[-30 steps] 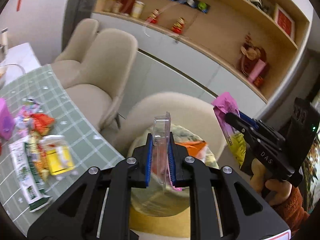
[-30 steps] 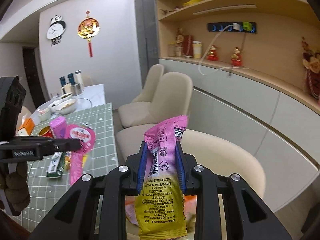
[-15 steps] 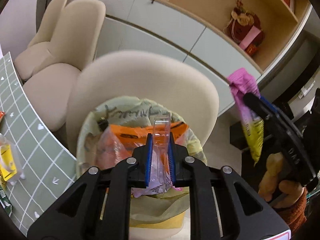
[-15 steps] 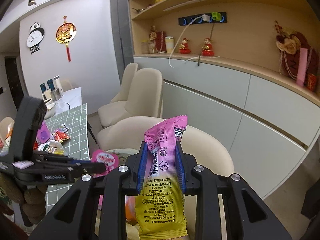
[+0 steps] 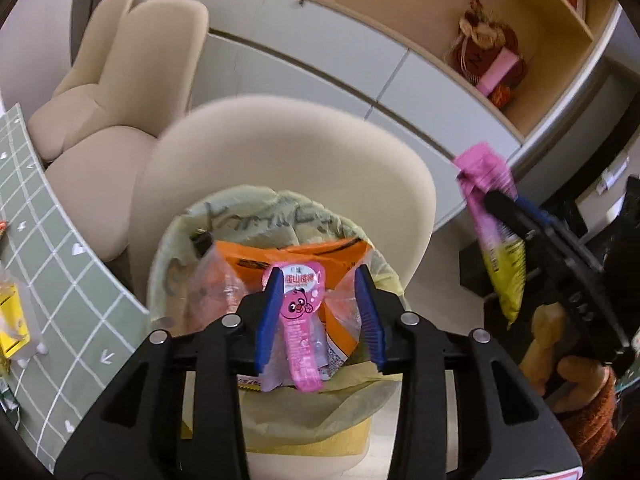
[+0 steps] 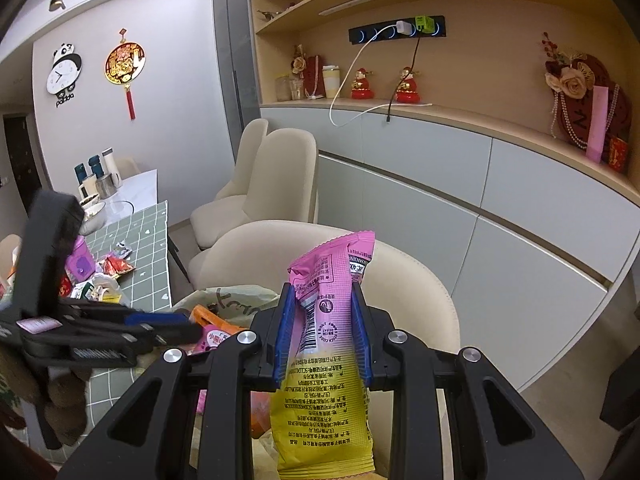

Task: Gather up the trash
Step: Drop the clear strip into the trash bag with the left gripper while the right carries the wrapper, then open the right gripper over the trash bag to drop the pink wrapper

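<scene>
Two grippers in view: the left gripper (image 5: 318, 312) at lower centre has its jaws spread wide – a pink blister pack (image 5: 298, 328) sits loose between them, over the lined trash bin (image 5: 352, 416). Right gripper (image 6: 322, 330) clamps a pink-and-yellow snack bag (image 6: 326, 364) – lower centre of its own view

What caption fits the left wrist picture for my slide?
Open left gripper above the bin with a pink packet between its jaws; right gripper holds a snack bag.

We count – grippers (image 5: 318, 316): two | trash bin (image 5: 200, 236): one | beige chairs (image 6: 276, 184): three | red figurines (image 6: 362, 84): two | wall clock (image 6: 64, 70): one – pink-yellow snack bag (image 6: 324, 356): one
</scene>
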### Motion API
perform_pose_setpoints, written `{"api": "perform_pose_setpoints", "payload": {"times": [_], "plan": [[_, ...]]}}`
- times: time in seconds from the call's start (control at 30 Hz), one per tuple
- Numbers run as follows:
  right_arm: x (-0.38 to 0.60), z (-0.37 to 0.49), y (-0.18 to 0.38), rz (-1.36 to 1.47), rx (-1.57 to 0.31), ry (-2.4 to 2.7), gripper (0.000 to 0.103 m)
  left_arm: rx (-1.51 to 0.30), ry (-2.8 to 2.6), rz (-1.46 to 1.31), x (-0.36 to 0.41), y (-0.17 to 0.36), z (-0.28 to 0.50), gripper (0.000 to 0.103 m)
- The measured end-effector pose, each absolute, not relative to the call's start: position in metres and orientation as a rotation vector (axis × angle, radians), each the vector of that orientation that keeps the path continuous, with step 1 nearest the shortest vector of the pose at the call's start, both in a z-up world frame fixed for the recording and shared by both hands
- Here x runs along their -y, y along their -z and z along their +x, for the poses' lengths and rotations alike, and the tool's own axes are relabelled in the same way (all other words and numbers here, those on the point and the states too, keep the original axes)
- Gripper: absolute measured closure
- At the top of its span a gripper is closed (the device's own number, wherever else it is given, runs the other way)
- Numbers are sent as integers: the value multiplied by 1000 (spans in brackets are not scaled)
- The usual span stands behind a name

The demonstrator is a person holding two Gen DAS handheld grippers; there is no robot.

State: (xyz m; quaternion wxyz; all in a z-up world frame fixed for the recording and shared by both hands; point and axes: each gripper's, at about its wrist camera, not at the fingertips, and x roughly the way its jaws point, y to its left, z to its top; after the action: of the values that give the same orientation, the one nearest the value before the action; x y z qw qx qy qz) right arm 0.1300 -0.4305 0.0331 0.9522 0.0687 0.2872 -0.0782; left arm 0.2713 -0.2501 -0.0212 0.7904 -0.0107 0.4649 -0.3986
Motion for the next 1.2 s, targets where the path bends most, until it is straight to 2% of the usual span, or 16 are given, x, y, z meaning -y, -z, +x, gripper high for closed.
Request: {"api": "perform_pose_setpoints", "payload": {"times": [0.23, 0.37, 0.63, 0.9, 1.0, 1.07, 1.13, 1.2], "plan": [[415, 155, -29, 170, -611, 79, 77, -911, 724, -69, 187, -4, 276, 64], [396, 181, -5, 224, -687, -2, 77, -892, 624, -114, 140, -6, 278, 63], [355, 236, 47, 234, -869, -98, 77, -888, 450, -192, 61, 7, 272, 63], [359, 245, 78, 225, -1009, -35, 77, -912, 302, -253, 1, 32, 260, 63], [360, 238, 73, 242, -997, -37, 72, -912, 282, -276, -11, 33, 256, 62], [361, 231, 67, 241, -987, -36, 56, -902, 279, -275, -14, 32, 253, 56], [360, 221, 59, 226, -960, -33, 48, -891, 272, -272, -19, 31, 251, 55], [359, 214, 49, 202, -935, -28, 45, -890, 261, -278, -24, 31, 250, 55]]}}
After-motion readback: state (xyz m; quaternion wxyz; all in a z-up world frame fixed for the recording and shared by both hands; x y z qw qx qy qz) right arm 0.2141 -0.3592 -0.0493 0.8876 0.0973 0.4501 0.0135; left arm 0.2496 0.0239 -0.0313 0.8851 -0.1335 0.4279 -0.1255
